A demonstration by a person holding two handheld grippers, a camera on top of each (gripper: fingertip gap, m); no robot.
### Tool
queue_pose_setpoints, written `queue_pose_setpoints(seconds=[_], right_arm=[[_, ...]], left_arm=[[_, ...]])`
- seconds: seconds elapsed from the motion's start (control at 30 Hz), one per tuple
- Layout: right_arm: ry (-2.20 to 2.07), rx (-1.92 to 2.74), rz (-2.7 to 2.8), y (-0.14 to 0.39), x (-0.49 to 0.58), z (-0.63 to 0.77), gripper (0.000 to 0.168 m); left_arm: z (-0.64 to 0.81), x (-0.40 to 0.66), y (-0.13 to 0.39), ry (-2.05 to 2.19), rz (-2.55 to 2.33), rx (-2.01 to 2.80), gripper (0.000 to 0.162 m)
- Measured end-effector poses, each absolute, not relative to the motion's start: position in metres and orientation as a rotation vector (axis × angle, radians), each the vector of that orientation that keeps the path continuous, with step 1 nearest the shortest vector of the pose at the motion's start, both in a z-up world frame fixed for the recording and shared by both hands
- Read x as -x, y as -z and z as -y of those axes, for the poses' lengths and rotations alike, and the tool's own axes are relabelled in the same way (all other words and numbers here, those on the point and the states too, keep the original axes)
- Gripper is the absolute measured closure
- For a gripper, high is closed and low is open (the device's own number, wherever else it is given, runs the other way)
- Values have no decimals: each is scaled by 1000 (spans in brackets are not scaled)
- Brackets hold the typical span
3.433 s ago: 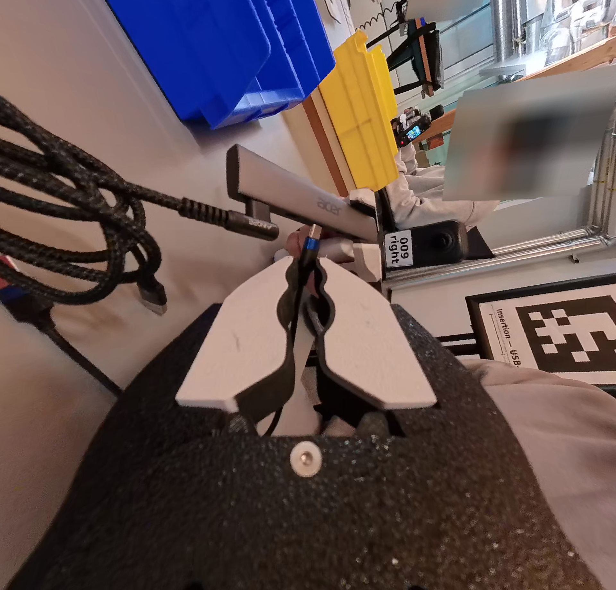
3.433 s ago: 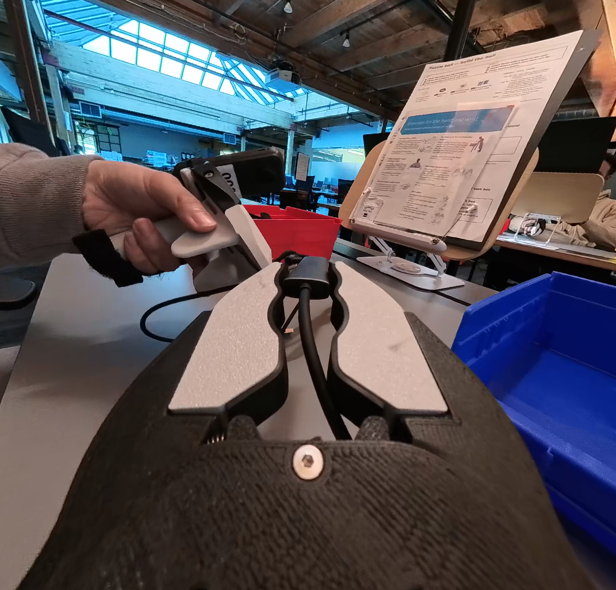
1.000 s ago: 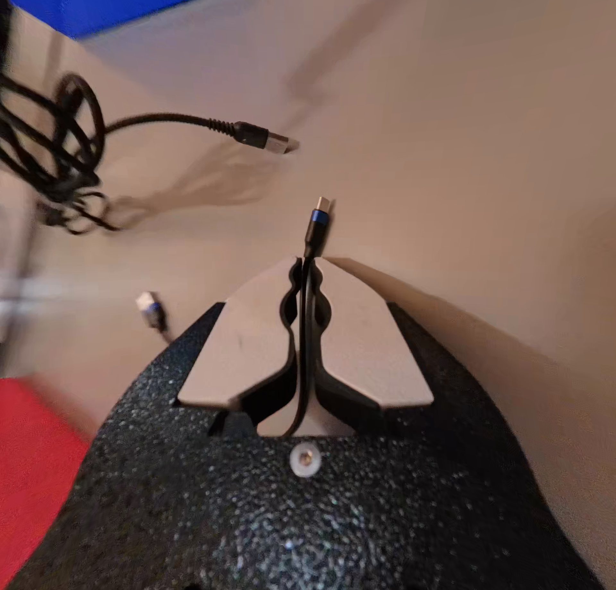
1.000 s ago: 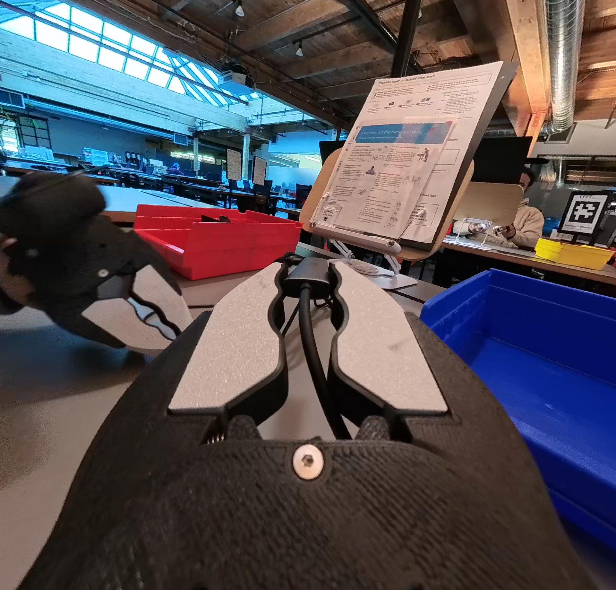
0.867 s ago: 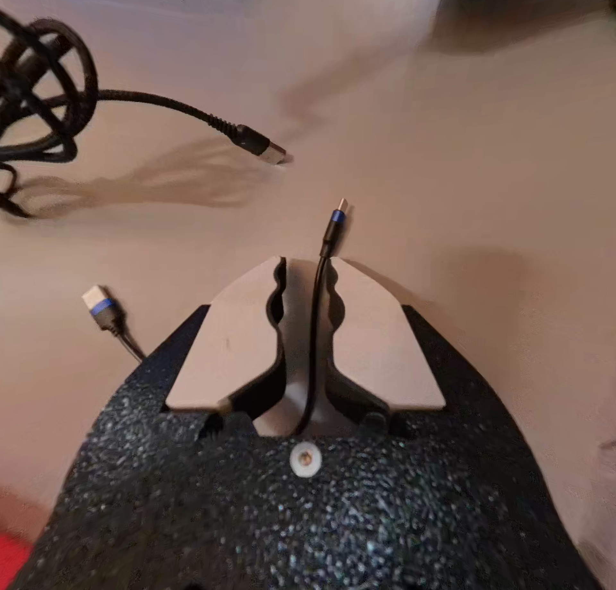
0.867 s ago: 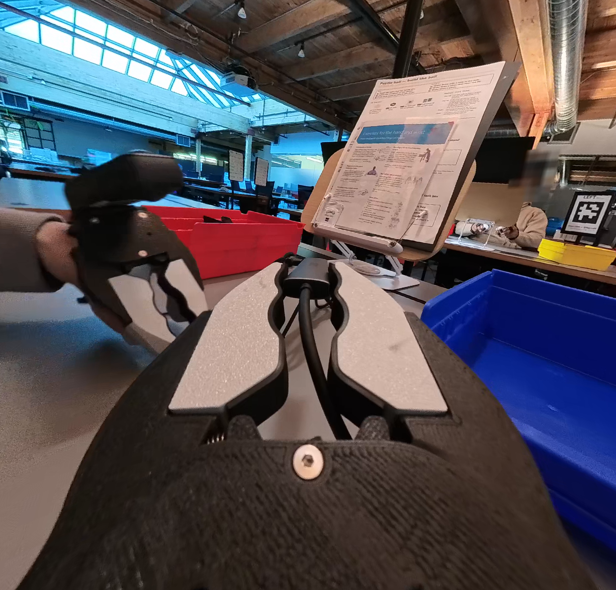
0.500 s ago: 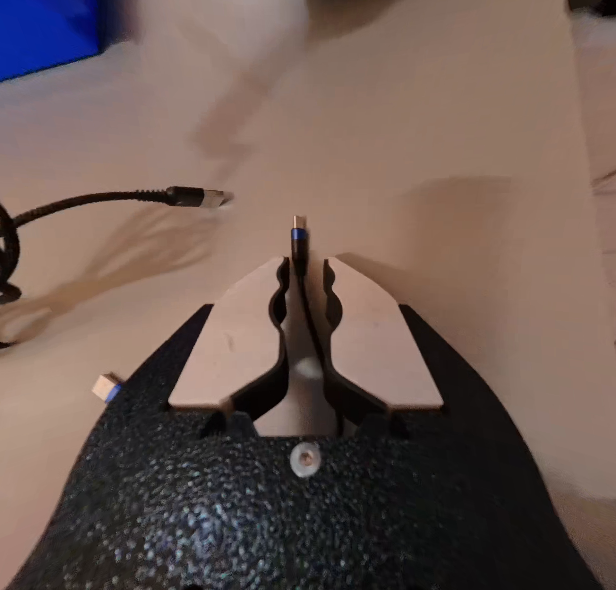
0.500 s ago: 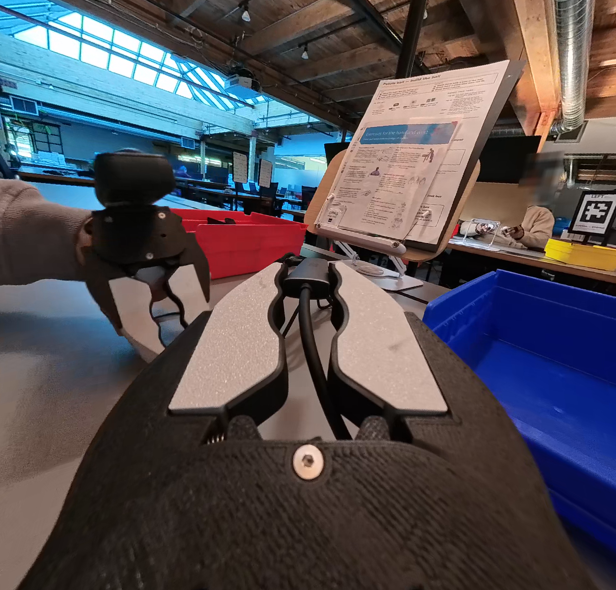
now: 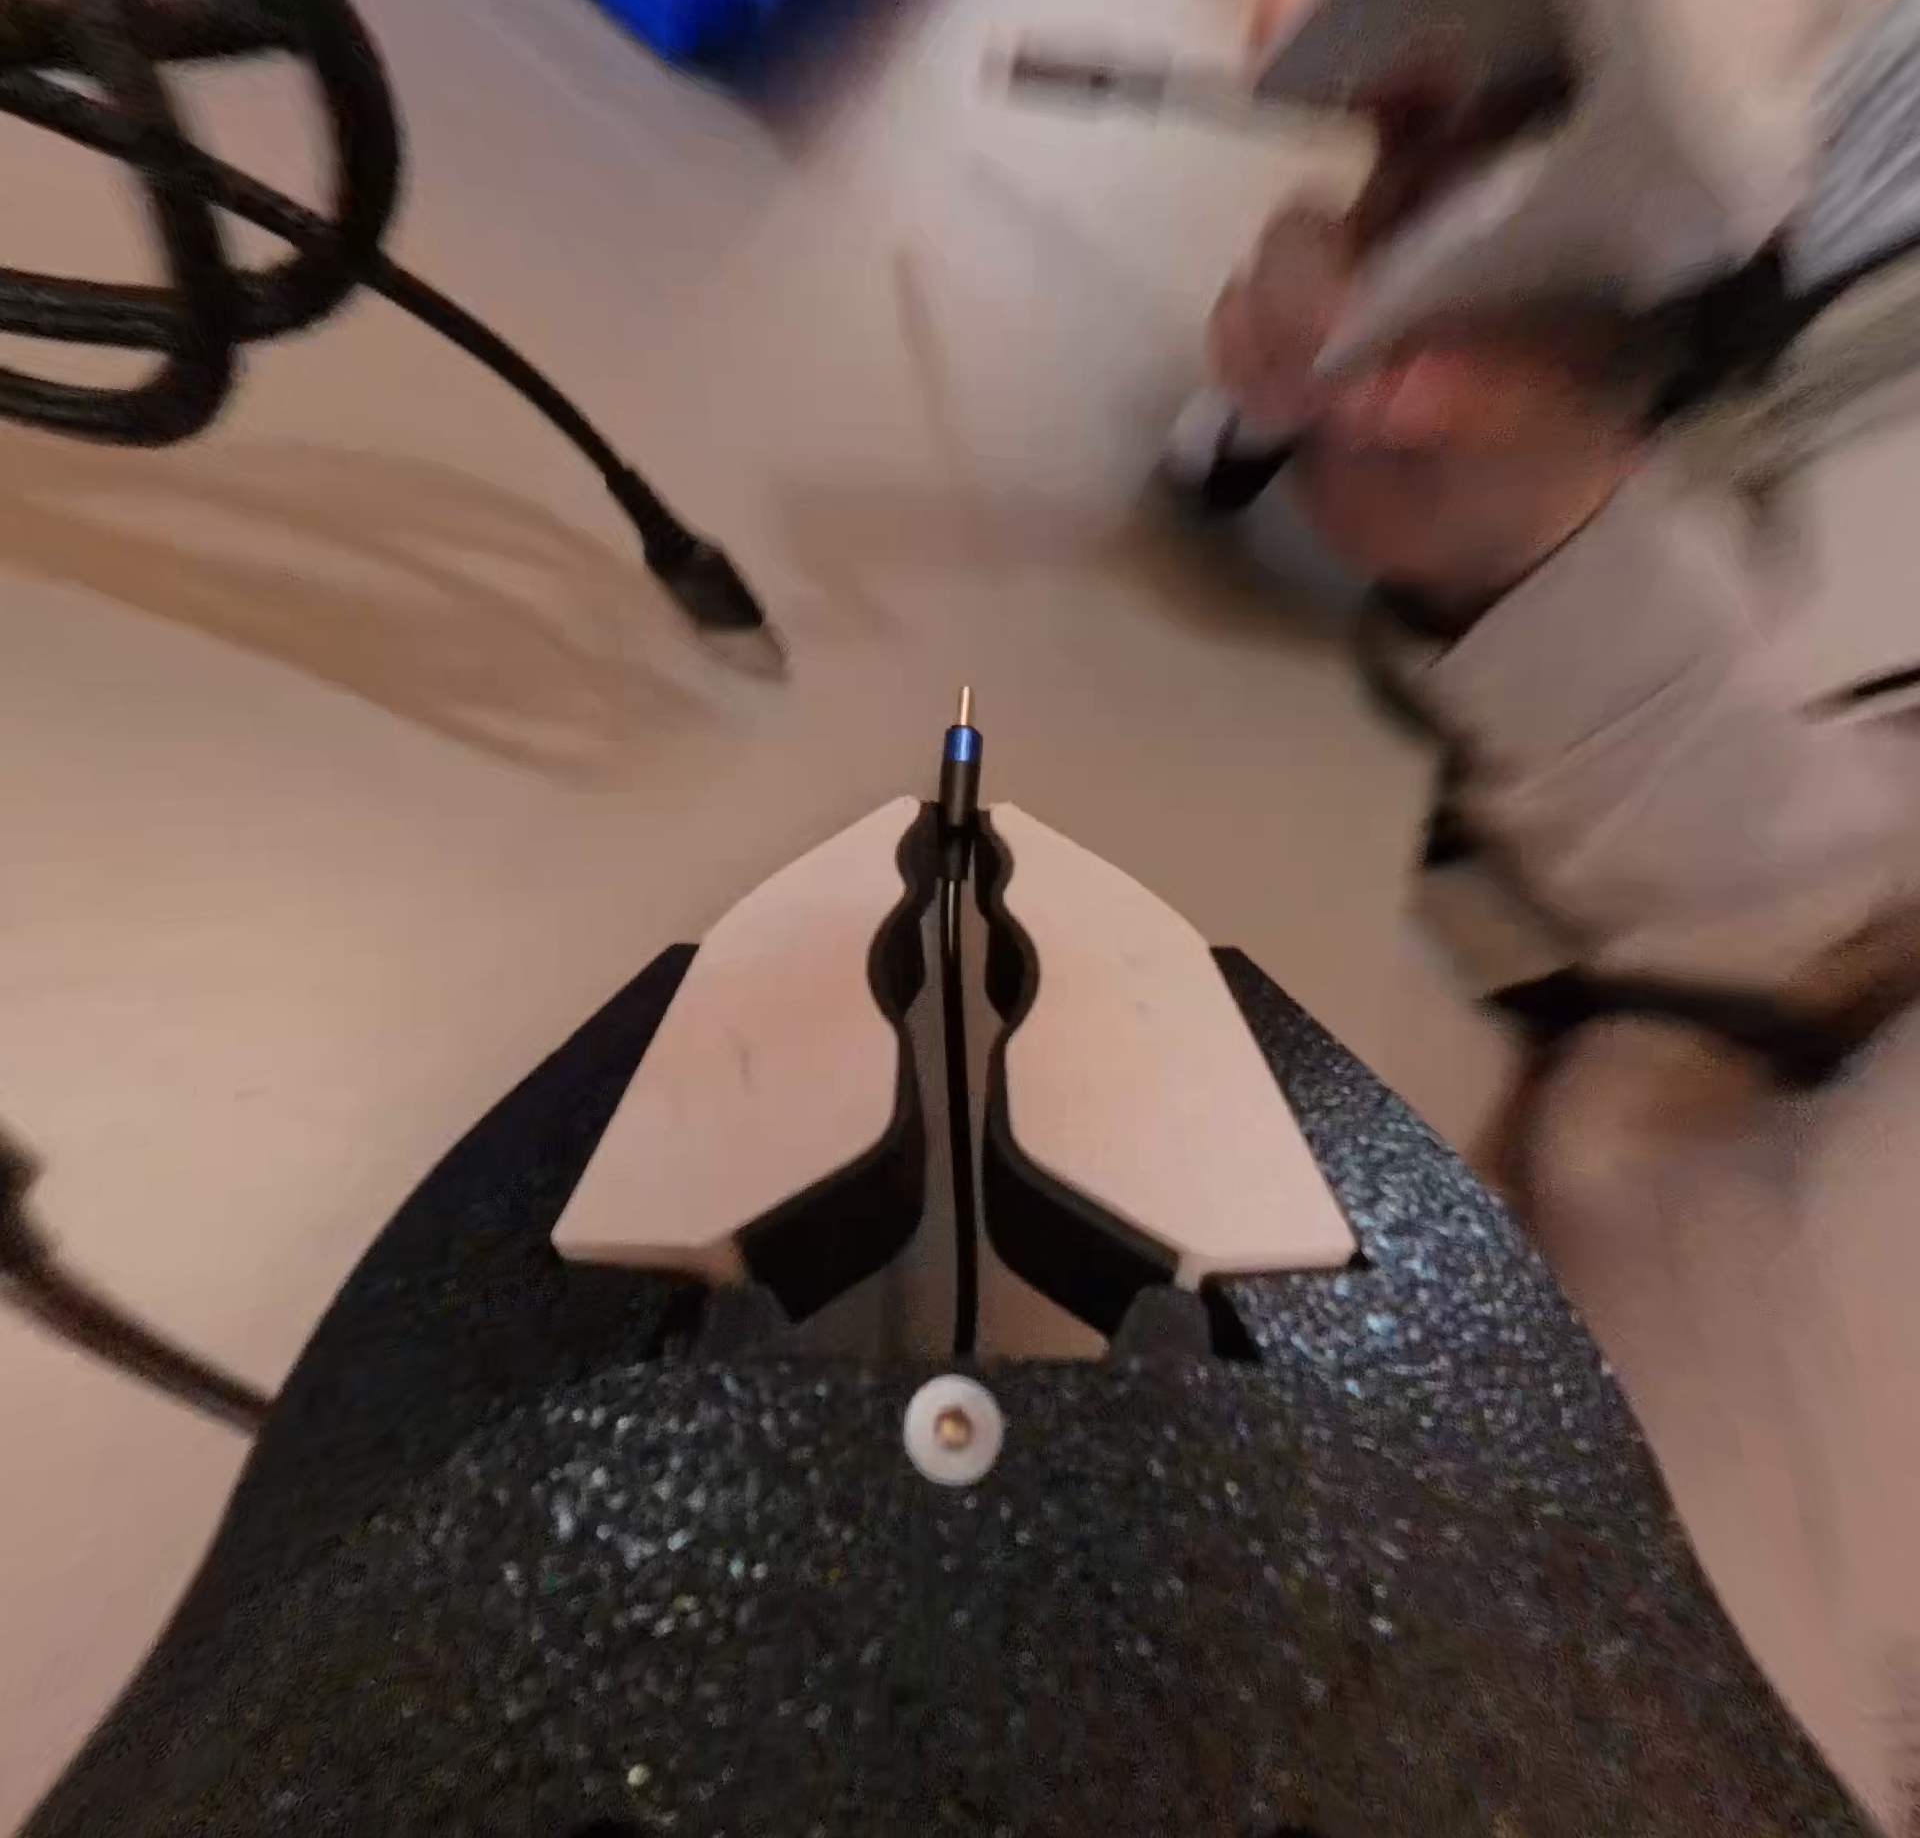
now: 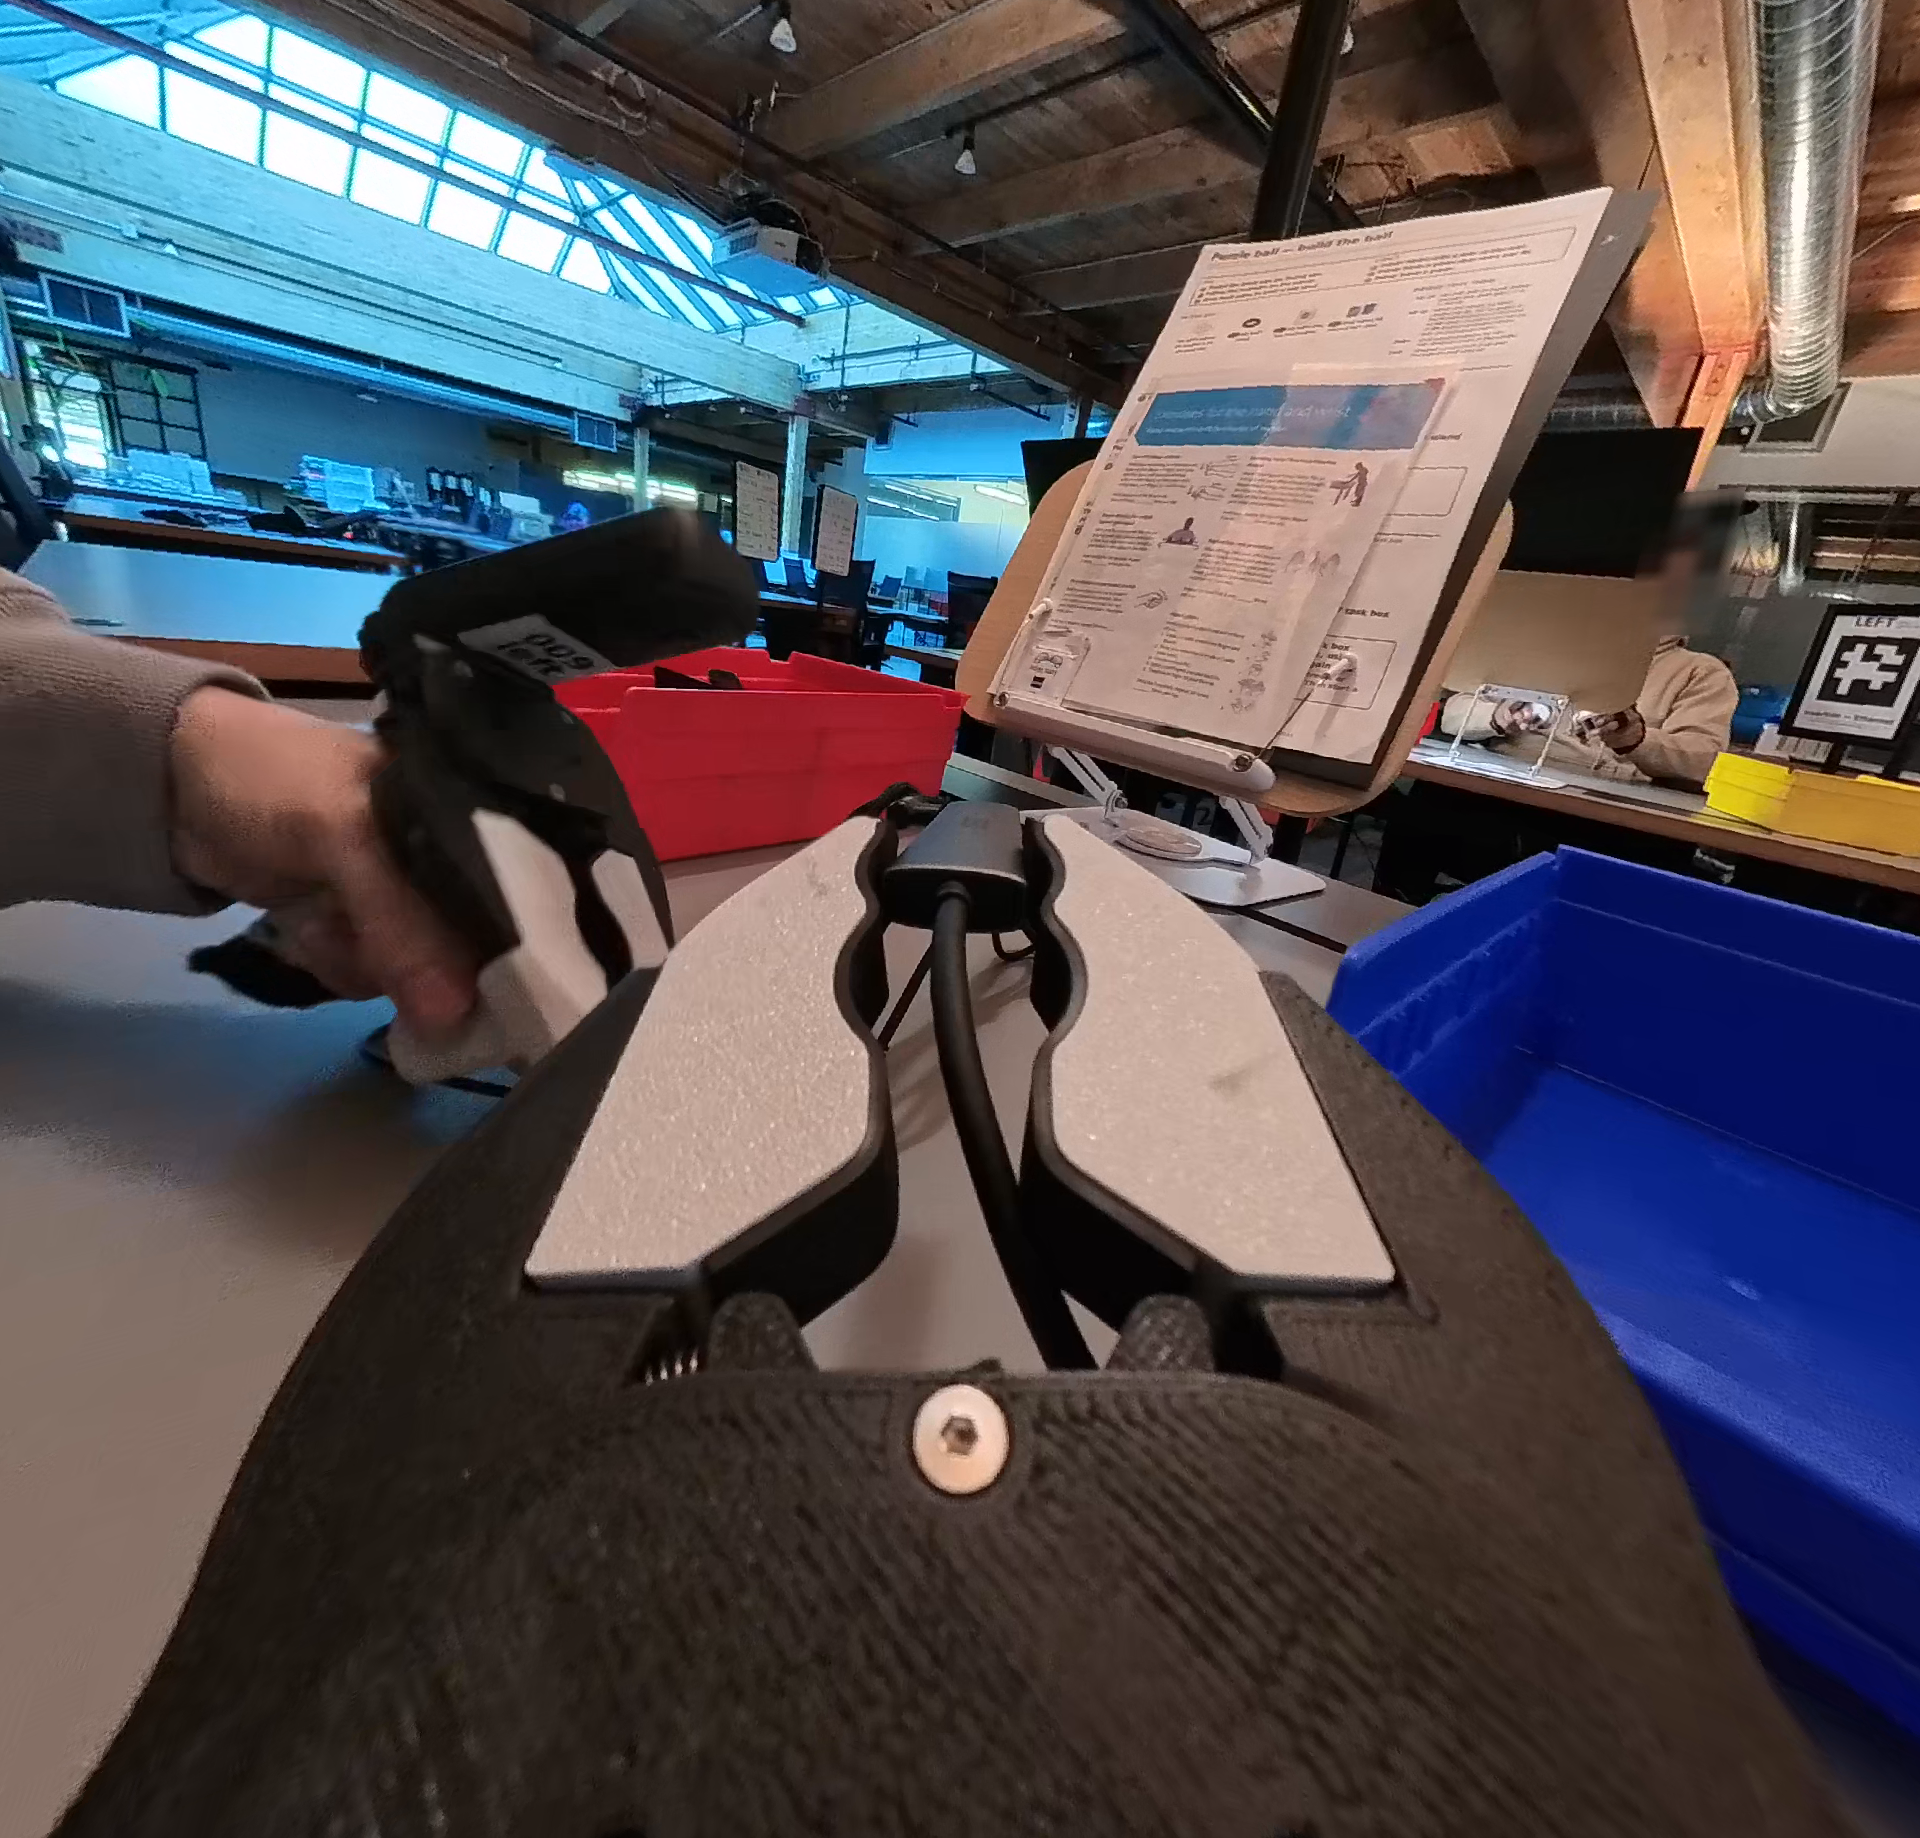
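My left gripper (image 9: 956, 812) is shut on a thin black cable; its plug (image 9: 958, 758), with a blue ring and metal tip, sticks out past the fingertips above the tan table (image 9: 312, 957). A thicker black braided cable (image 9: 488, 354) with a USB plug (image 9: 717, 593) lies just left and ahead, blurred. My right gripper (image 10: 956, 843) is shut on a small black adapter block (image 10: 956, 858); its black cord (image 10: 971, 1082) runs back between the fingers. The left gripper (image 10: 540, 832), held by a hand (image 10: 301, 853), shows at the left of the right wrist view, low over the table.
A blue bin (image 10: 1662, 1113) stands right of my right gripper. A red bin (image 10: 769, 739) sits behind. A document stand with printed sheets (image 10: 1278, 510) is at the back. A coil of black cable (image 9: 135, 230) lies at the upper left. A person sits at a far table.
The left gripper has closed on the thin cable and swung round, so its view is blurred; in the right wrist view it has moved nearer. The right gripper has held still.
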State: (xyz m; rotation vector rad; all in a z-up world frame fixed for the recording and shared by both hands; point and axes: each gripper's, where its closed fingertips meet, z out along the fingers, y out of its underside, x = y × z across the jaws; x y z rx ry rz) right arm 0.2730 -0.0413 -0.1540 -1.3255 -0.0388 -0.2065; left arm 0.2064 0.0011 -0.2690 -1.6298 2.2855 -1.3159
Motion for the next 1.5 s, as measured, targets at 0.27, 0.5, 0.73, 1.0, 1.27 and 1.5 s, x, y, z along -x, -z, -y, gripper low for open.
queue_pose_setpoints(seconds=[0.27,0.5,0.73,1.0,1.27,1.5], right_arm=[[172,1322,77,154,-267,42,145],[120,1296,128,152,-260,45,145],[64,1251,146,149,-257,52,145],[56,1243,160,148,-255,53,145],[64,1260,180,150,-252,50,144],[89,1273,196,152,-250,48,144]], left_arm=[[24,-224,188,2432,-1603,2111,156],[32,-230,170,2467,-1554,2166,156],[24,-229,171,2527,-1474,2218,156],[26,-227,171,2571,-1482,2215,156],[27,-223,169,2567,-1489,2227,156],[27,-223,171,2561,-1462,2241,156]])
